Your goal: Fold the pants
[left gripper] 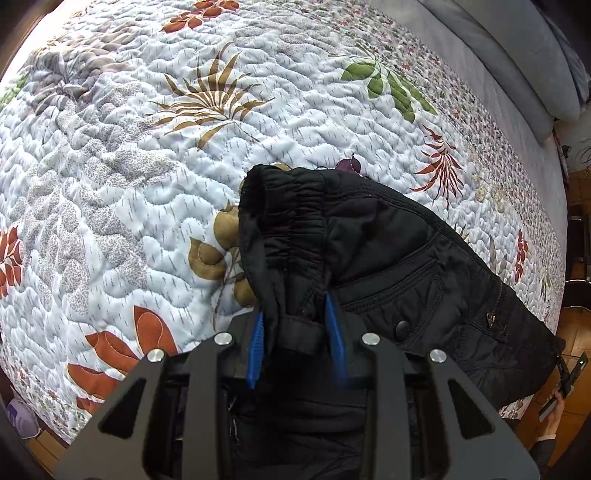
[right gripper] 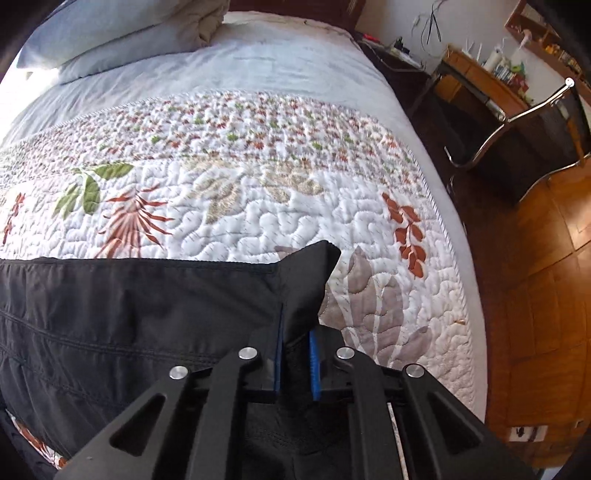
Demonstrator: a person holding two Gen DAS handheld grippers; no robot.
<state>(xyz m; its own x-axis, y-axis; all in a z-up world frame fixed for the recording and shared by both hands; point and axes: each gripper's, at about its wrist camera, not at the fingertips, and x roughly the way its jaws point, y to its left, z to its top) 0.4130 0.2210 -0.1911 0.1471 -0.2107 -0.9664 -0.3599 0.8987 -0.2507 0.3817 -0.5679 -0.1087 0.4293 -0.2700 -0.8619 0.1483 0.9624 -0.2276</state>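
Black pants [left gripper: 388, 254] are held up over a quilted floral bedspread [left gripper: 147, 147]. My left gripper [left gripper: 297, 328] is shut on the elastic waistband end, with fabric bunched between its blue pads [left gripper: 338, 332]. The pocket, snap and zipper trail off to the right. In the right wrist view my right gripper [right gripper: 295, 354] is shut on a corner of the pants [right gripper: 129, 317], which stretch away to the left in a flat sheet. A fabric point sticks up above the blue pads [right gripper: 314, 365].
The bedspread [right gripper: 240, 206] covers a bed with grey pillows [right gripper: 110, 33] at its head. A wooden floor [right gripper: 535, 277], a chrome-framed chair [right gripper: 517, 125] and a cluttered desk [right gripper: 487, 77] lie to the right of the bed. The bed edge [right gripper: 443, 240] is near my right gripper.
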